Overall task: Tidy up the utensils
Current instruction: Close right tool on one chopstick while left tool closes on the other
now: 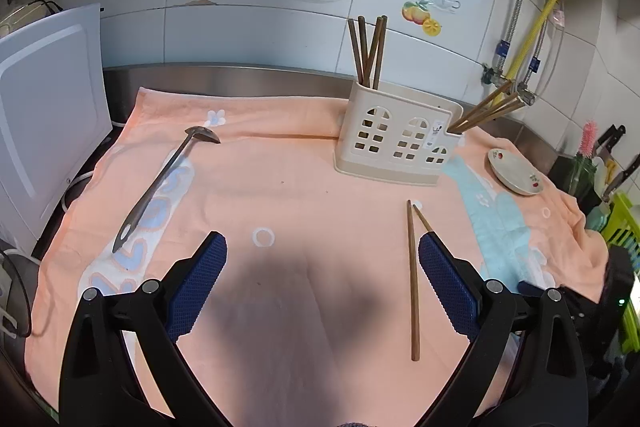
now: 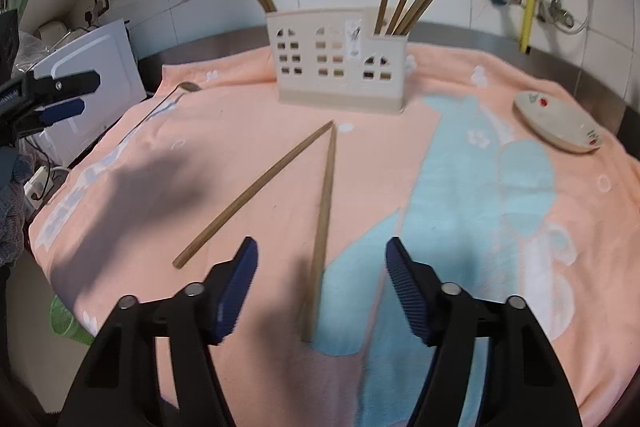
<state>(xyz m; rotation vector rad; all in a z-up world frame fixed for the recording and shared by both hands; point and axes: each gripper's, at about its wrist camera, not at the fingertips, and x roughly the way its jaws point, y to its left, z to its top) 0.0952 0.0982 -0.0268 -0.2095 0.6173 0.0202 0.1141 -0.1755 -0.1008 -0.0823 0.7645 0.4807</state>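
A beige utensil holder (image 1: pixel 394 139) (image 2: pixel 340 61) stands at the back of the peach towel (image 1: pixel 280 195) with several chopsticks upright in its end slots. Two loose wooden chopsticks lie on the towel: one (image 1: pixel 413 283) (image 2: pixel 252 193) and another (image 2: pixel 325 215), tips meeting in a V. A metal ladle (image 1: pixel 160 183) (image 2: pixel 176 97) lies at the left. My left gripper (image 1: pixel 322 247) is open and empty above the towel, the chopsticks by its right finger. My right gripper (image 2: pixel 322 259) is open, straddling the near end of one chopstick. The left gripper shows in the right wrist view (image 2: pixel 68 95).
A small white dish (image 1: pixel 516 173) (image 2: pixel 560 127) sits at the towel's right. A white appliance (image 1: pixel 44 115) stands at the left. Pipes and a yellow hose (image 1: pixel 532 31) run along the tiled wall. A knife block and green rack (image 1: pixel 616 203) stand at far right.
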